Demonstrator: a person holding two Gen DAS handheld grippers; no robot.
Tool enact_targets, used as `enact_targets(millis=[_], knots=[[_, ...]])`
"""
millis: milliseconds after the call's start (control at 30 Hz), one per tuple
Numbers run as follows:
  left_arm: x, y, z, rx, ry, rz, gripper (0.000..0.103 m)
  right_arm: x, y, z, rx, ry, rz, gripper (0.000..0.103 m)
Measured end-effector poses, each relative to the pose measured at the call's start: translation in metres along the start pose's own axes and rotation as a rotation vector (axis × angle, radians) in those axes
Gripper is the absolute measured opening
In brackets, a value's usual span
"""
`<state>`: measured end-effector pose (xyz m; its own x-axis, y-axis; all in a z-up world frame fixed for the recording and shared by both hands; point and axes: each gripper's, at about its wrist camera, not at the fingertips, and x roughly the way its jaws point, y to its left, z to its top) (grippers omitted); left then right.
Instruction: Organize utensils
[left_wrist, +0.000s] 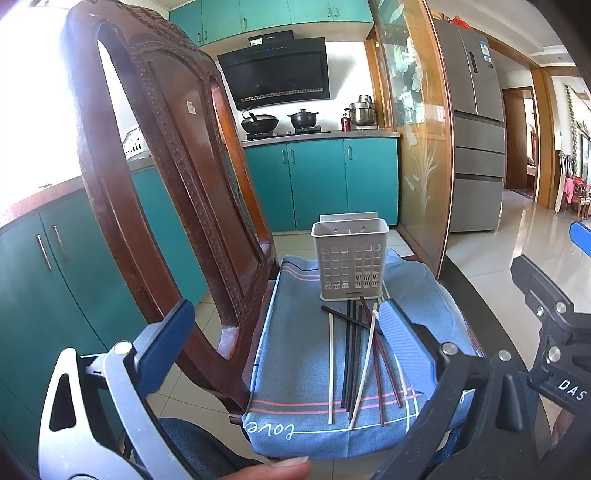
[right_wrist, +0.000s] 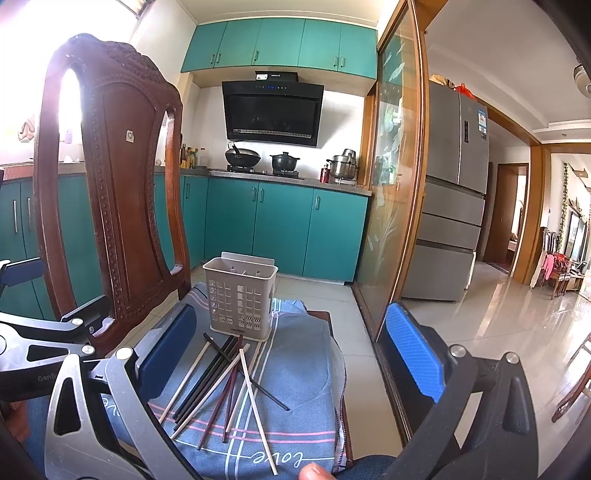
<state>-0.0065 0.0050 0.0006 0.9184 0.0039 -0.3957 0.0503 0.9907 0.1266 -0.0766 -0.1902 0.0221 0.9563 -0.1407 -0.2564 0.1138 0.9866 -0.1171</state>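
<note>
Pick not begun: left gripper (left_wrist: 284, 354) and right gripper (right_wrist: 295, 354) fingers spread, empty; chopsticks (right_wrist: 229, 384) scattered on blue cloth (right_wrist: 306, 380) before empty holder (right_wrist: 240, 299); next, pinch one.

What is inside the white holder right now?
The holder looks empty: through its open top and grid holes no sticks show. All chopsticks lie loose on the blue cloth. Its bottom is partly hidden.

L hand-held gripper (left_wrist: 284, 328) jaws wide apart, R hand-held gripper (right_wrist: 295, 343) same, both empty, side by side
</note>
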Motion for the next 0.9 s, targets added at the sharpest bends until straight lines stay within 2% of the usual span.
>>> enact_targets(millis=[900], knots=[[-0.0068, 0.0069, 0.0024, -0.022, -0.023, 0.008, 0.099, -0.0093, 0.0018, 0.0092, 0.002, -0.057, -0.012, 0.100]])
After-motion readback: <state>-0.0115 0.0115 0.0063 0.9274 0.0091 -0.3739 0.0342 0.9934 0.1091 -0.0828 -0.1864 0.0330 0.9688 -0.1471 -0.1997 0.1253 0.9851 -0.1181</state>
